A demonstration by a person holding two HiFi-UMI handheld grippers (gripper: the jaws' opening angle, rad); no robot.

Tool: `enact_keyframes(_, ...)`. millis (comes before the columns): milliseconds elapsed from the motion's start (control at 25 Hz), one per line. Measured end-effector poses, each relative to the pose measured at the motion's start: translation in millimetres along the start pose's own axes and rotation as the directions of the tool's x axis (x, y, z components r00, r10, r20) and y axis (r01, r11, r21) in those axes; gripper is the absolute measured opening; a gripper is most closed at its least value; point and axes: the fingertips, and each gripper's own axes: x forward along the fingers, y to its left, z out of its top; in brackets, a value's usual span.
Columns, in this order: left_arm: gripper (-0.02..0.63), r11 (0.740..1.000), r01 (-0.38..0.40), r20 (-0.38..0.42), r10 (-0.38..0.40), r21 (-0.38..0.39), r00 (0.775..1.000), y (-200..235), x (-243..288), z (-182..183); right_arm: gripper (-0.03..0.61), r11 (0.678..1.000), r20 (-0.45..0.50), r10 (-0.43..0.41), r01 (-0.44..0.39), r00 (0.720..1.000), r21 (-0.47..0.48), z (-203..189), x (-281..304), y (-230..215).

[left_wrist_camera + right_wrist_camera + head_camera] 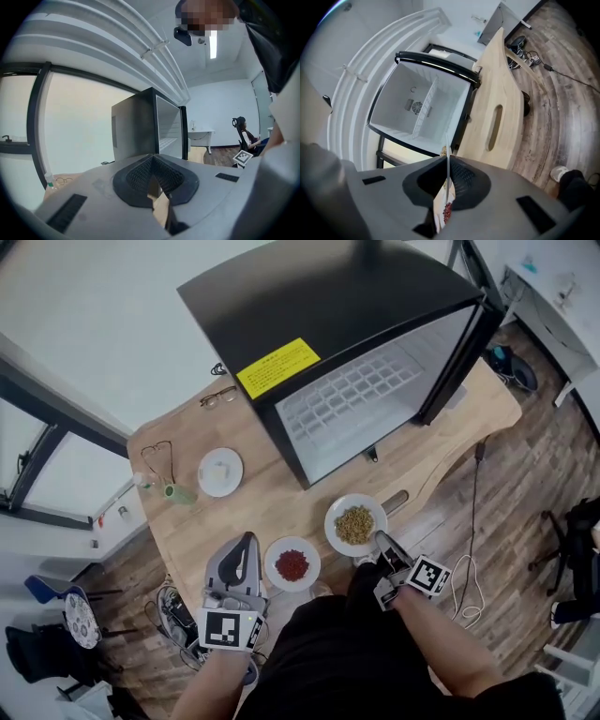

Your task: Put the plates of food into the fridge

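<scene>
A black mini fridge (356,399) stands on the wooden table (281,498) with its door swung open and its white inside (422,108) bare. In front of it lie a plate of yellowish food (355,525) and a plate of red food (292,564); a third plate with pale food (220,472) sits further left. My right gripper (382,542) is shut on the near right rim of the yellowish plate, whose thin white edge (447,149) shows between the pads. My left gripper (247,538) is shut on nothing, just left of the red plate, tips pointing at the fridge (140,126).
Spectacles (217,397) lie by the fridge's left side, and a green-capped bottle (176,492) and a second pair of glasses (157,457) near the table's left end. The table has a slot (396,502) near its edge. A cable (473,512) runs over the wooden floor.
</scene>
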Motion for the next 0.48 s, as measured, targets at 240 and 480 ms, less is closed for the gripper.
enact_keyframes(240, 0.005, 1.000, -0.021, 0.035, 0.022, -0.006, 0.999, -3, 10, 22, 0.032, 0.996, -0.009, 0.077, -0.077, 0.997, -0.047, 37, -2, 47)
enact_keyframes(480, 0.005, 0.998, -0.056, 0.067, 0.057, -0.013, 0.996, -6, 18, 39, 0.032, 0.992, -0.012, 0.101, -0.102, 0.995, -0.080, 76, 2, 66)
